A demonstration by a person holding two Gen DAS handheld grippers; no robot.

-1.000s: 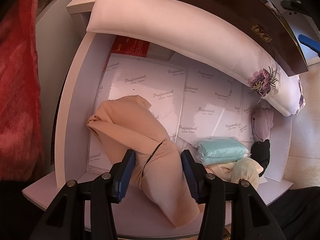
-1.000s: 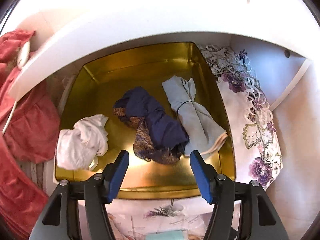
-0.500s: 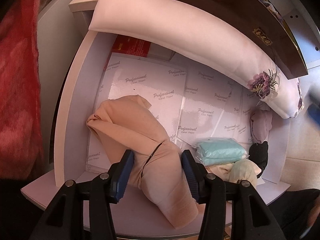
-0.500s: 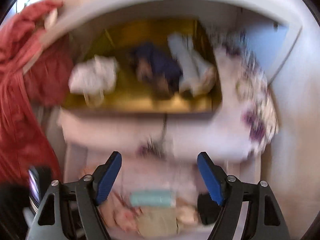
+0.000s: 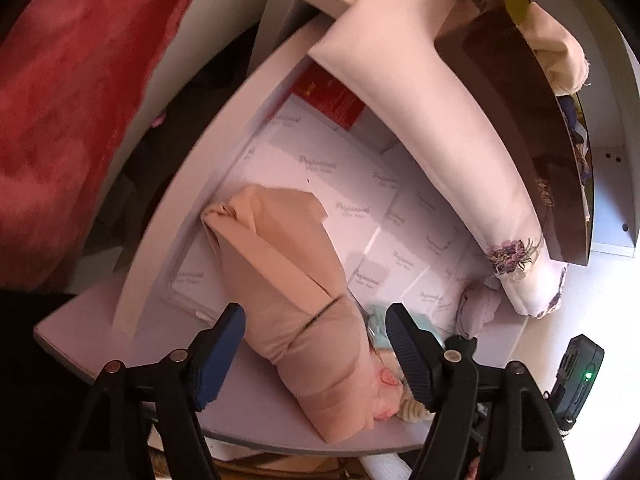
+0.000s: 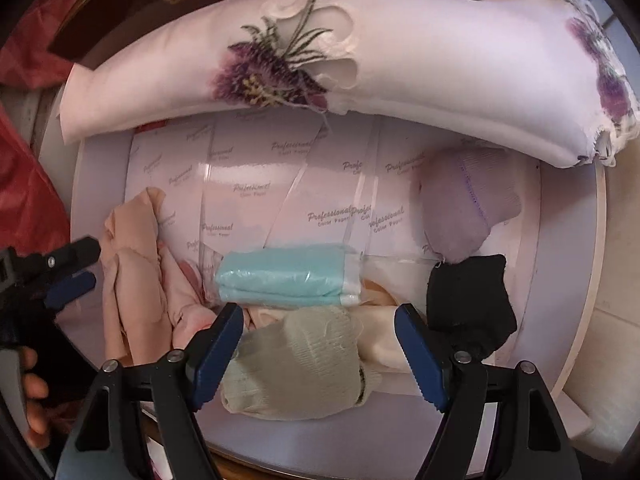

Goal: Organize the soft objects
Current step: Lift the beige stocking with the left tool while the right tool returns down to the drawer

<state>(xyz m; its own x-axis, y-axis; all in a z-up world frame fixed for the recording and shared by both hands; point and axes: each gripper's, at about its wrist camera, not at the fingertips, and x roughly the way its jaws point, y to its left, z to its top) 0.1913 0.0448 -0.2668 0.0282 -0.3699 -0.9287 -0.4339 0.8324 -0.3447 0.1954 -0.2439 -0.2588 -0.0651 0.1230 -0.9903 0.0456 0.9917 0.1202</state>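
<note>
My left gripper (image 5: 314,340) is open, its jaws standing on either side of a peach rolled cloth (image 5: 292,280) that lies on the lower white shelf (image 5: 256,412); I cannot tell whether the pads touch it. My right gripper (image 6: 318,344) is open around a pale green knitted bundle (image 6: 304,364) at the shelf front. Behind that bundle lies a bagged teal cloth (image 6: 286,278). A lilac sock (image 6: 466,204) and a black sock (image 6: 468,300) sit to the right. The peach cloth (image 6: 132,276) and the left gripper (image 6: 68,280) show at the left of the right wrist view.
A white embroidered cloth (image 6: 400,60) hangs over the upper shelf edge, under a dark brown box (image 5: 520,112). White paper packs (image 6: 280,184) line the back of the shelf. A red fabric (image 5: 68,100) hangs at the left. A cream cloth (image 5: 560,56) lies in the box.
My right gripper dropped from the gold tin on the upper shelf to the lower shelf and now brackets the green bundle. My left gripper tilted and opened wider around the peach cloth.
</note>
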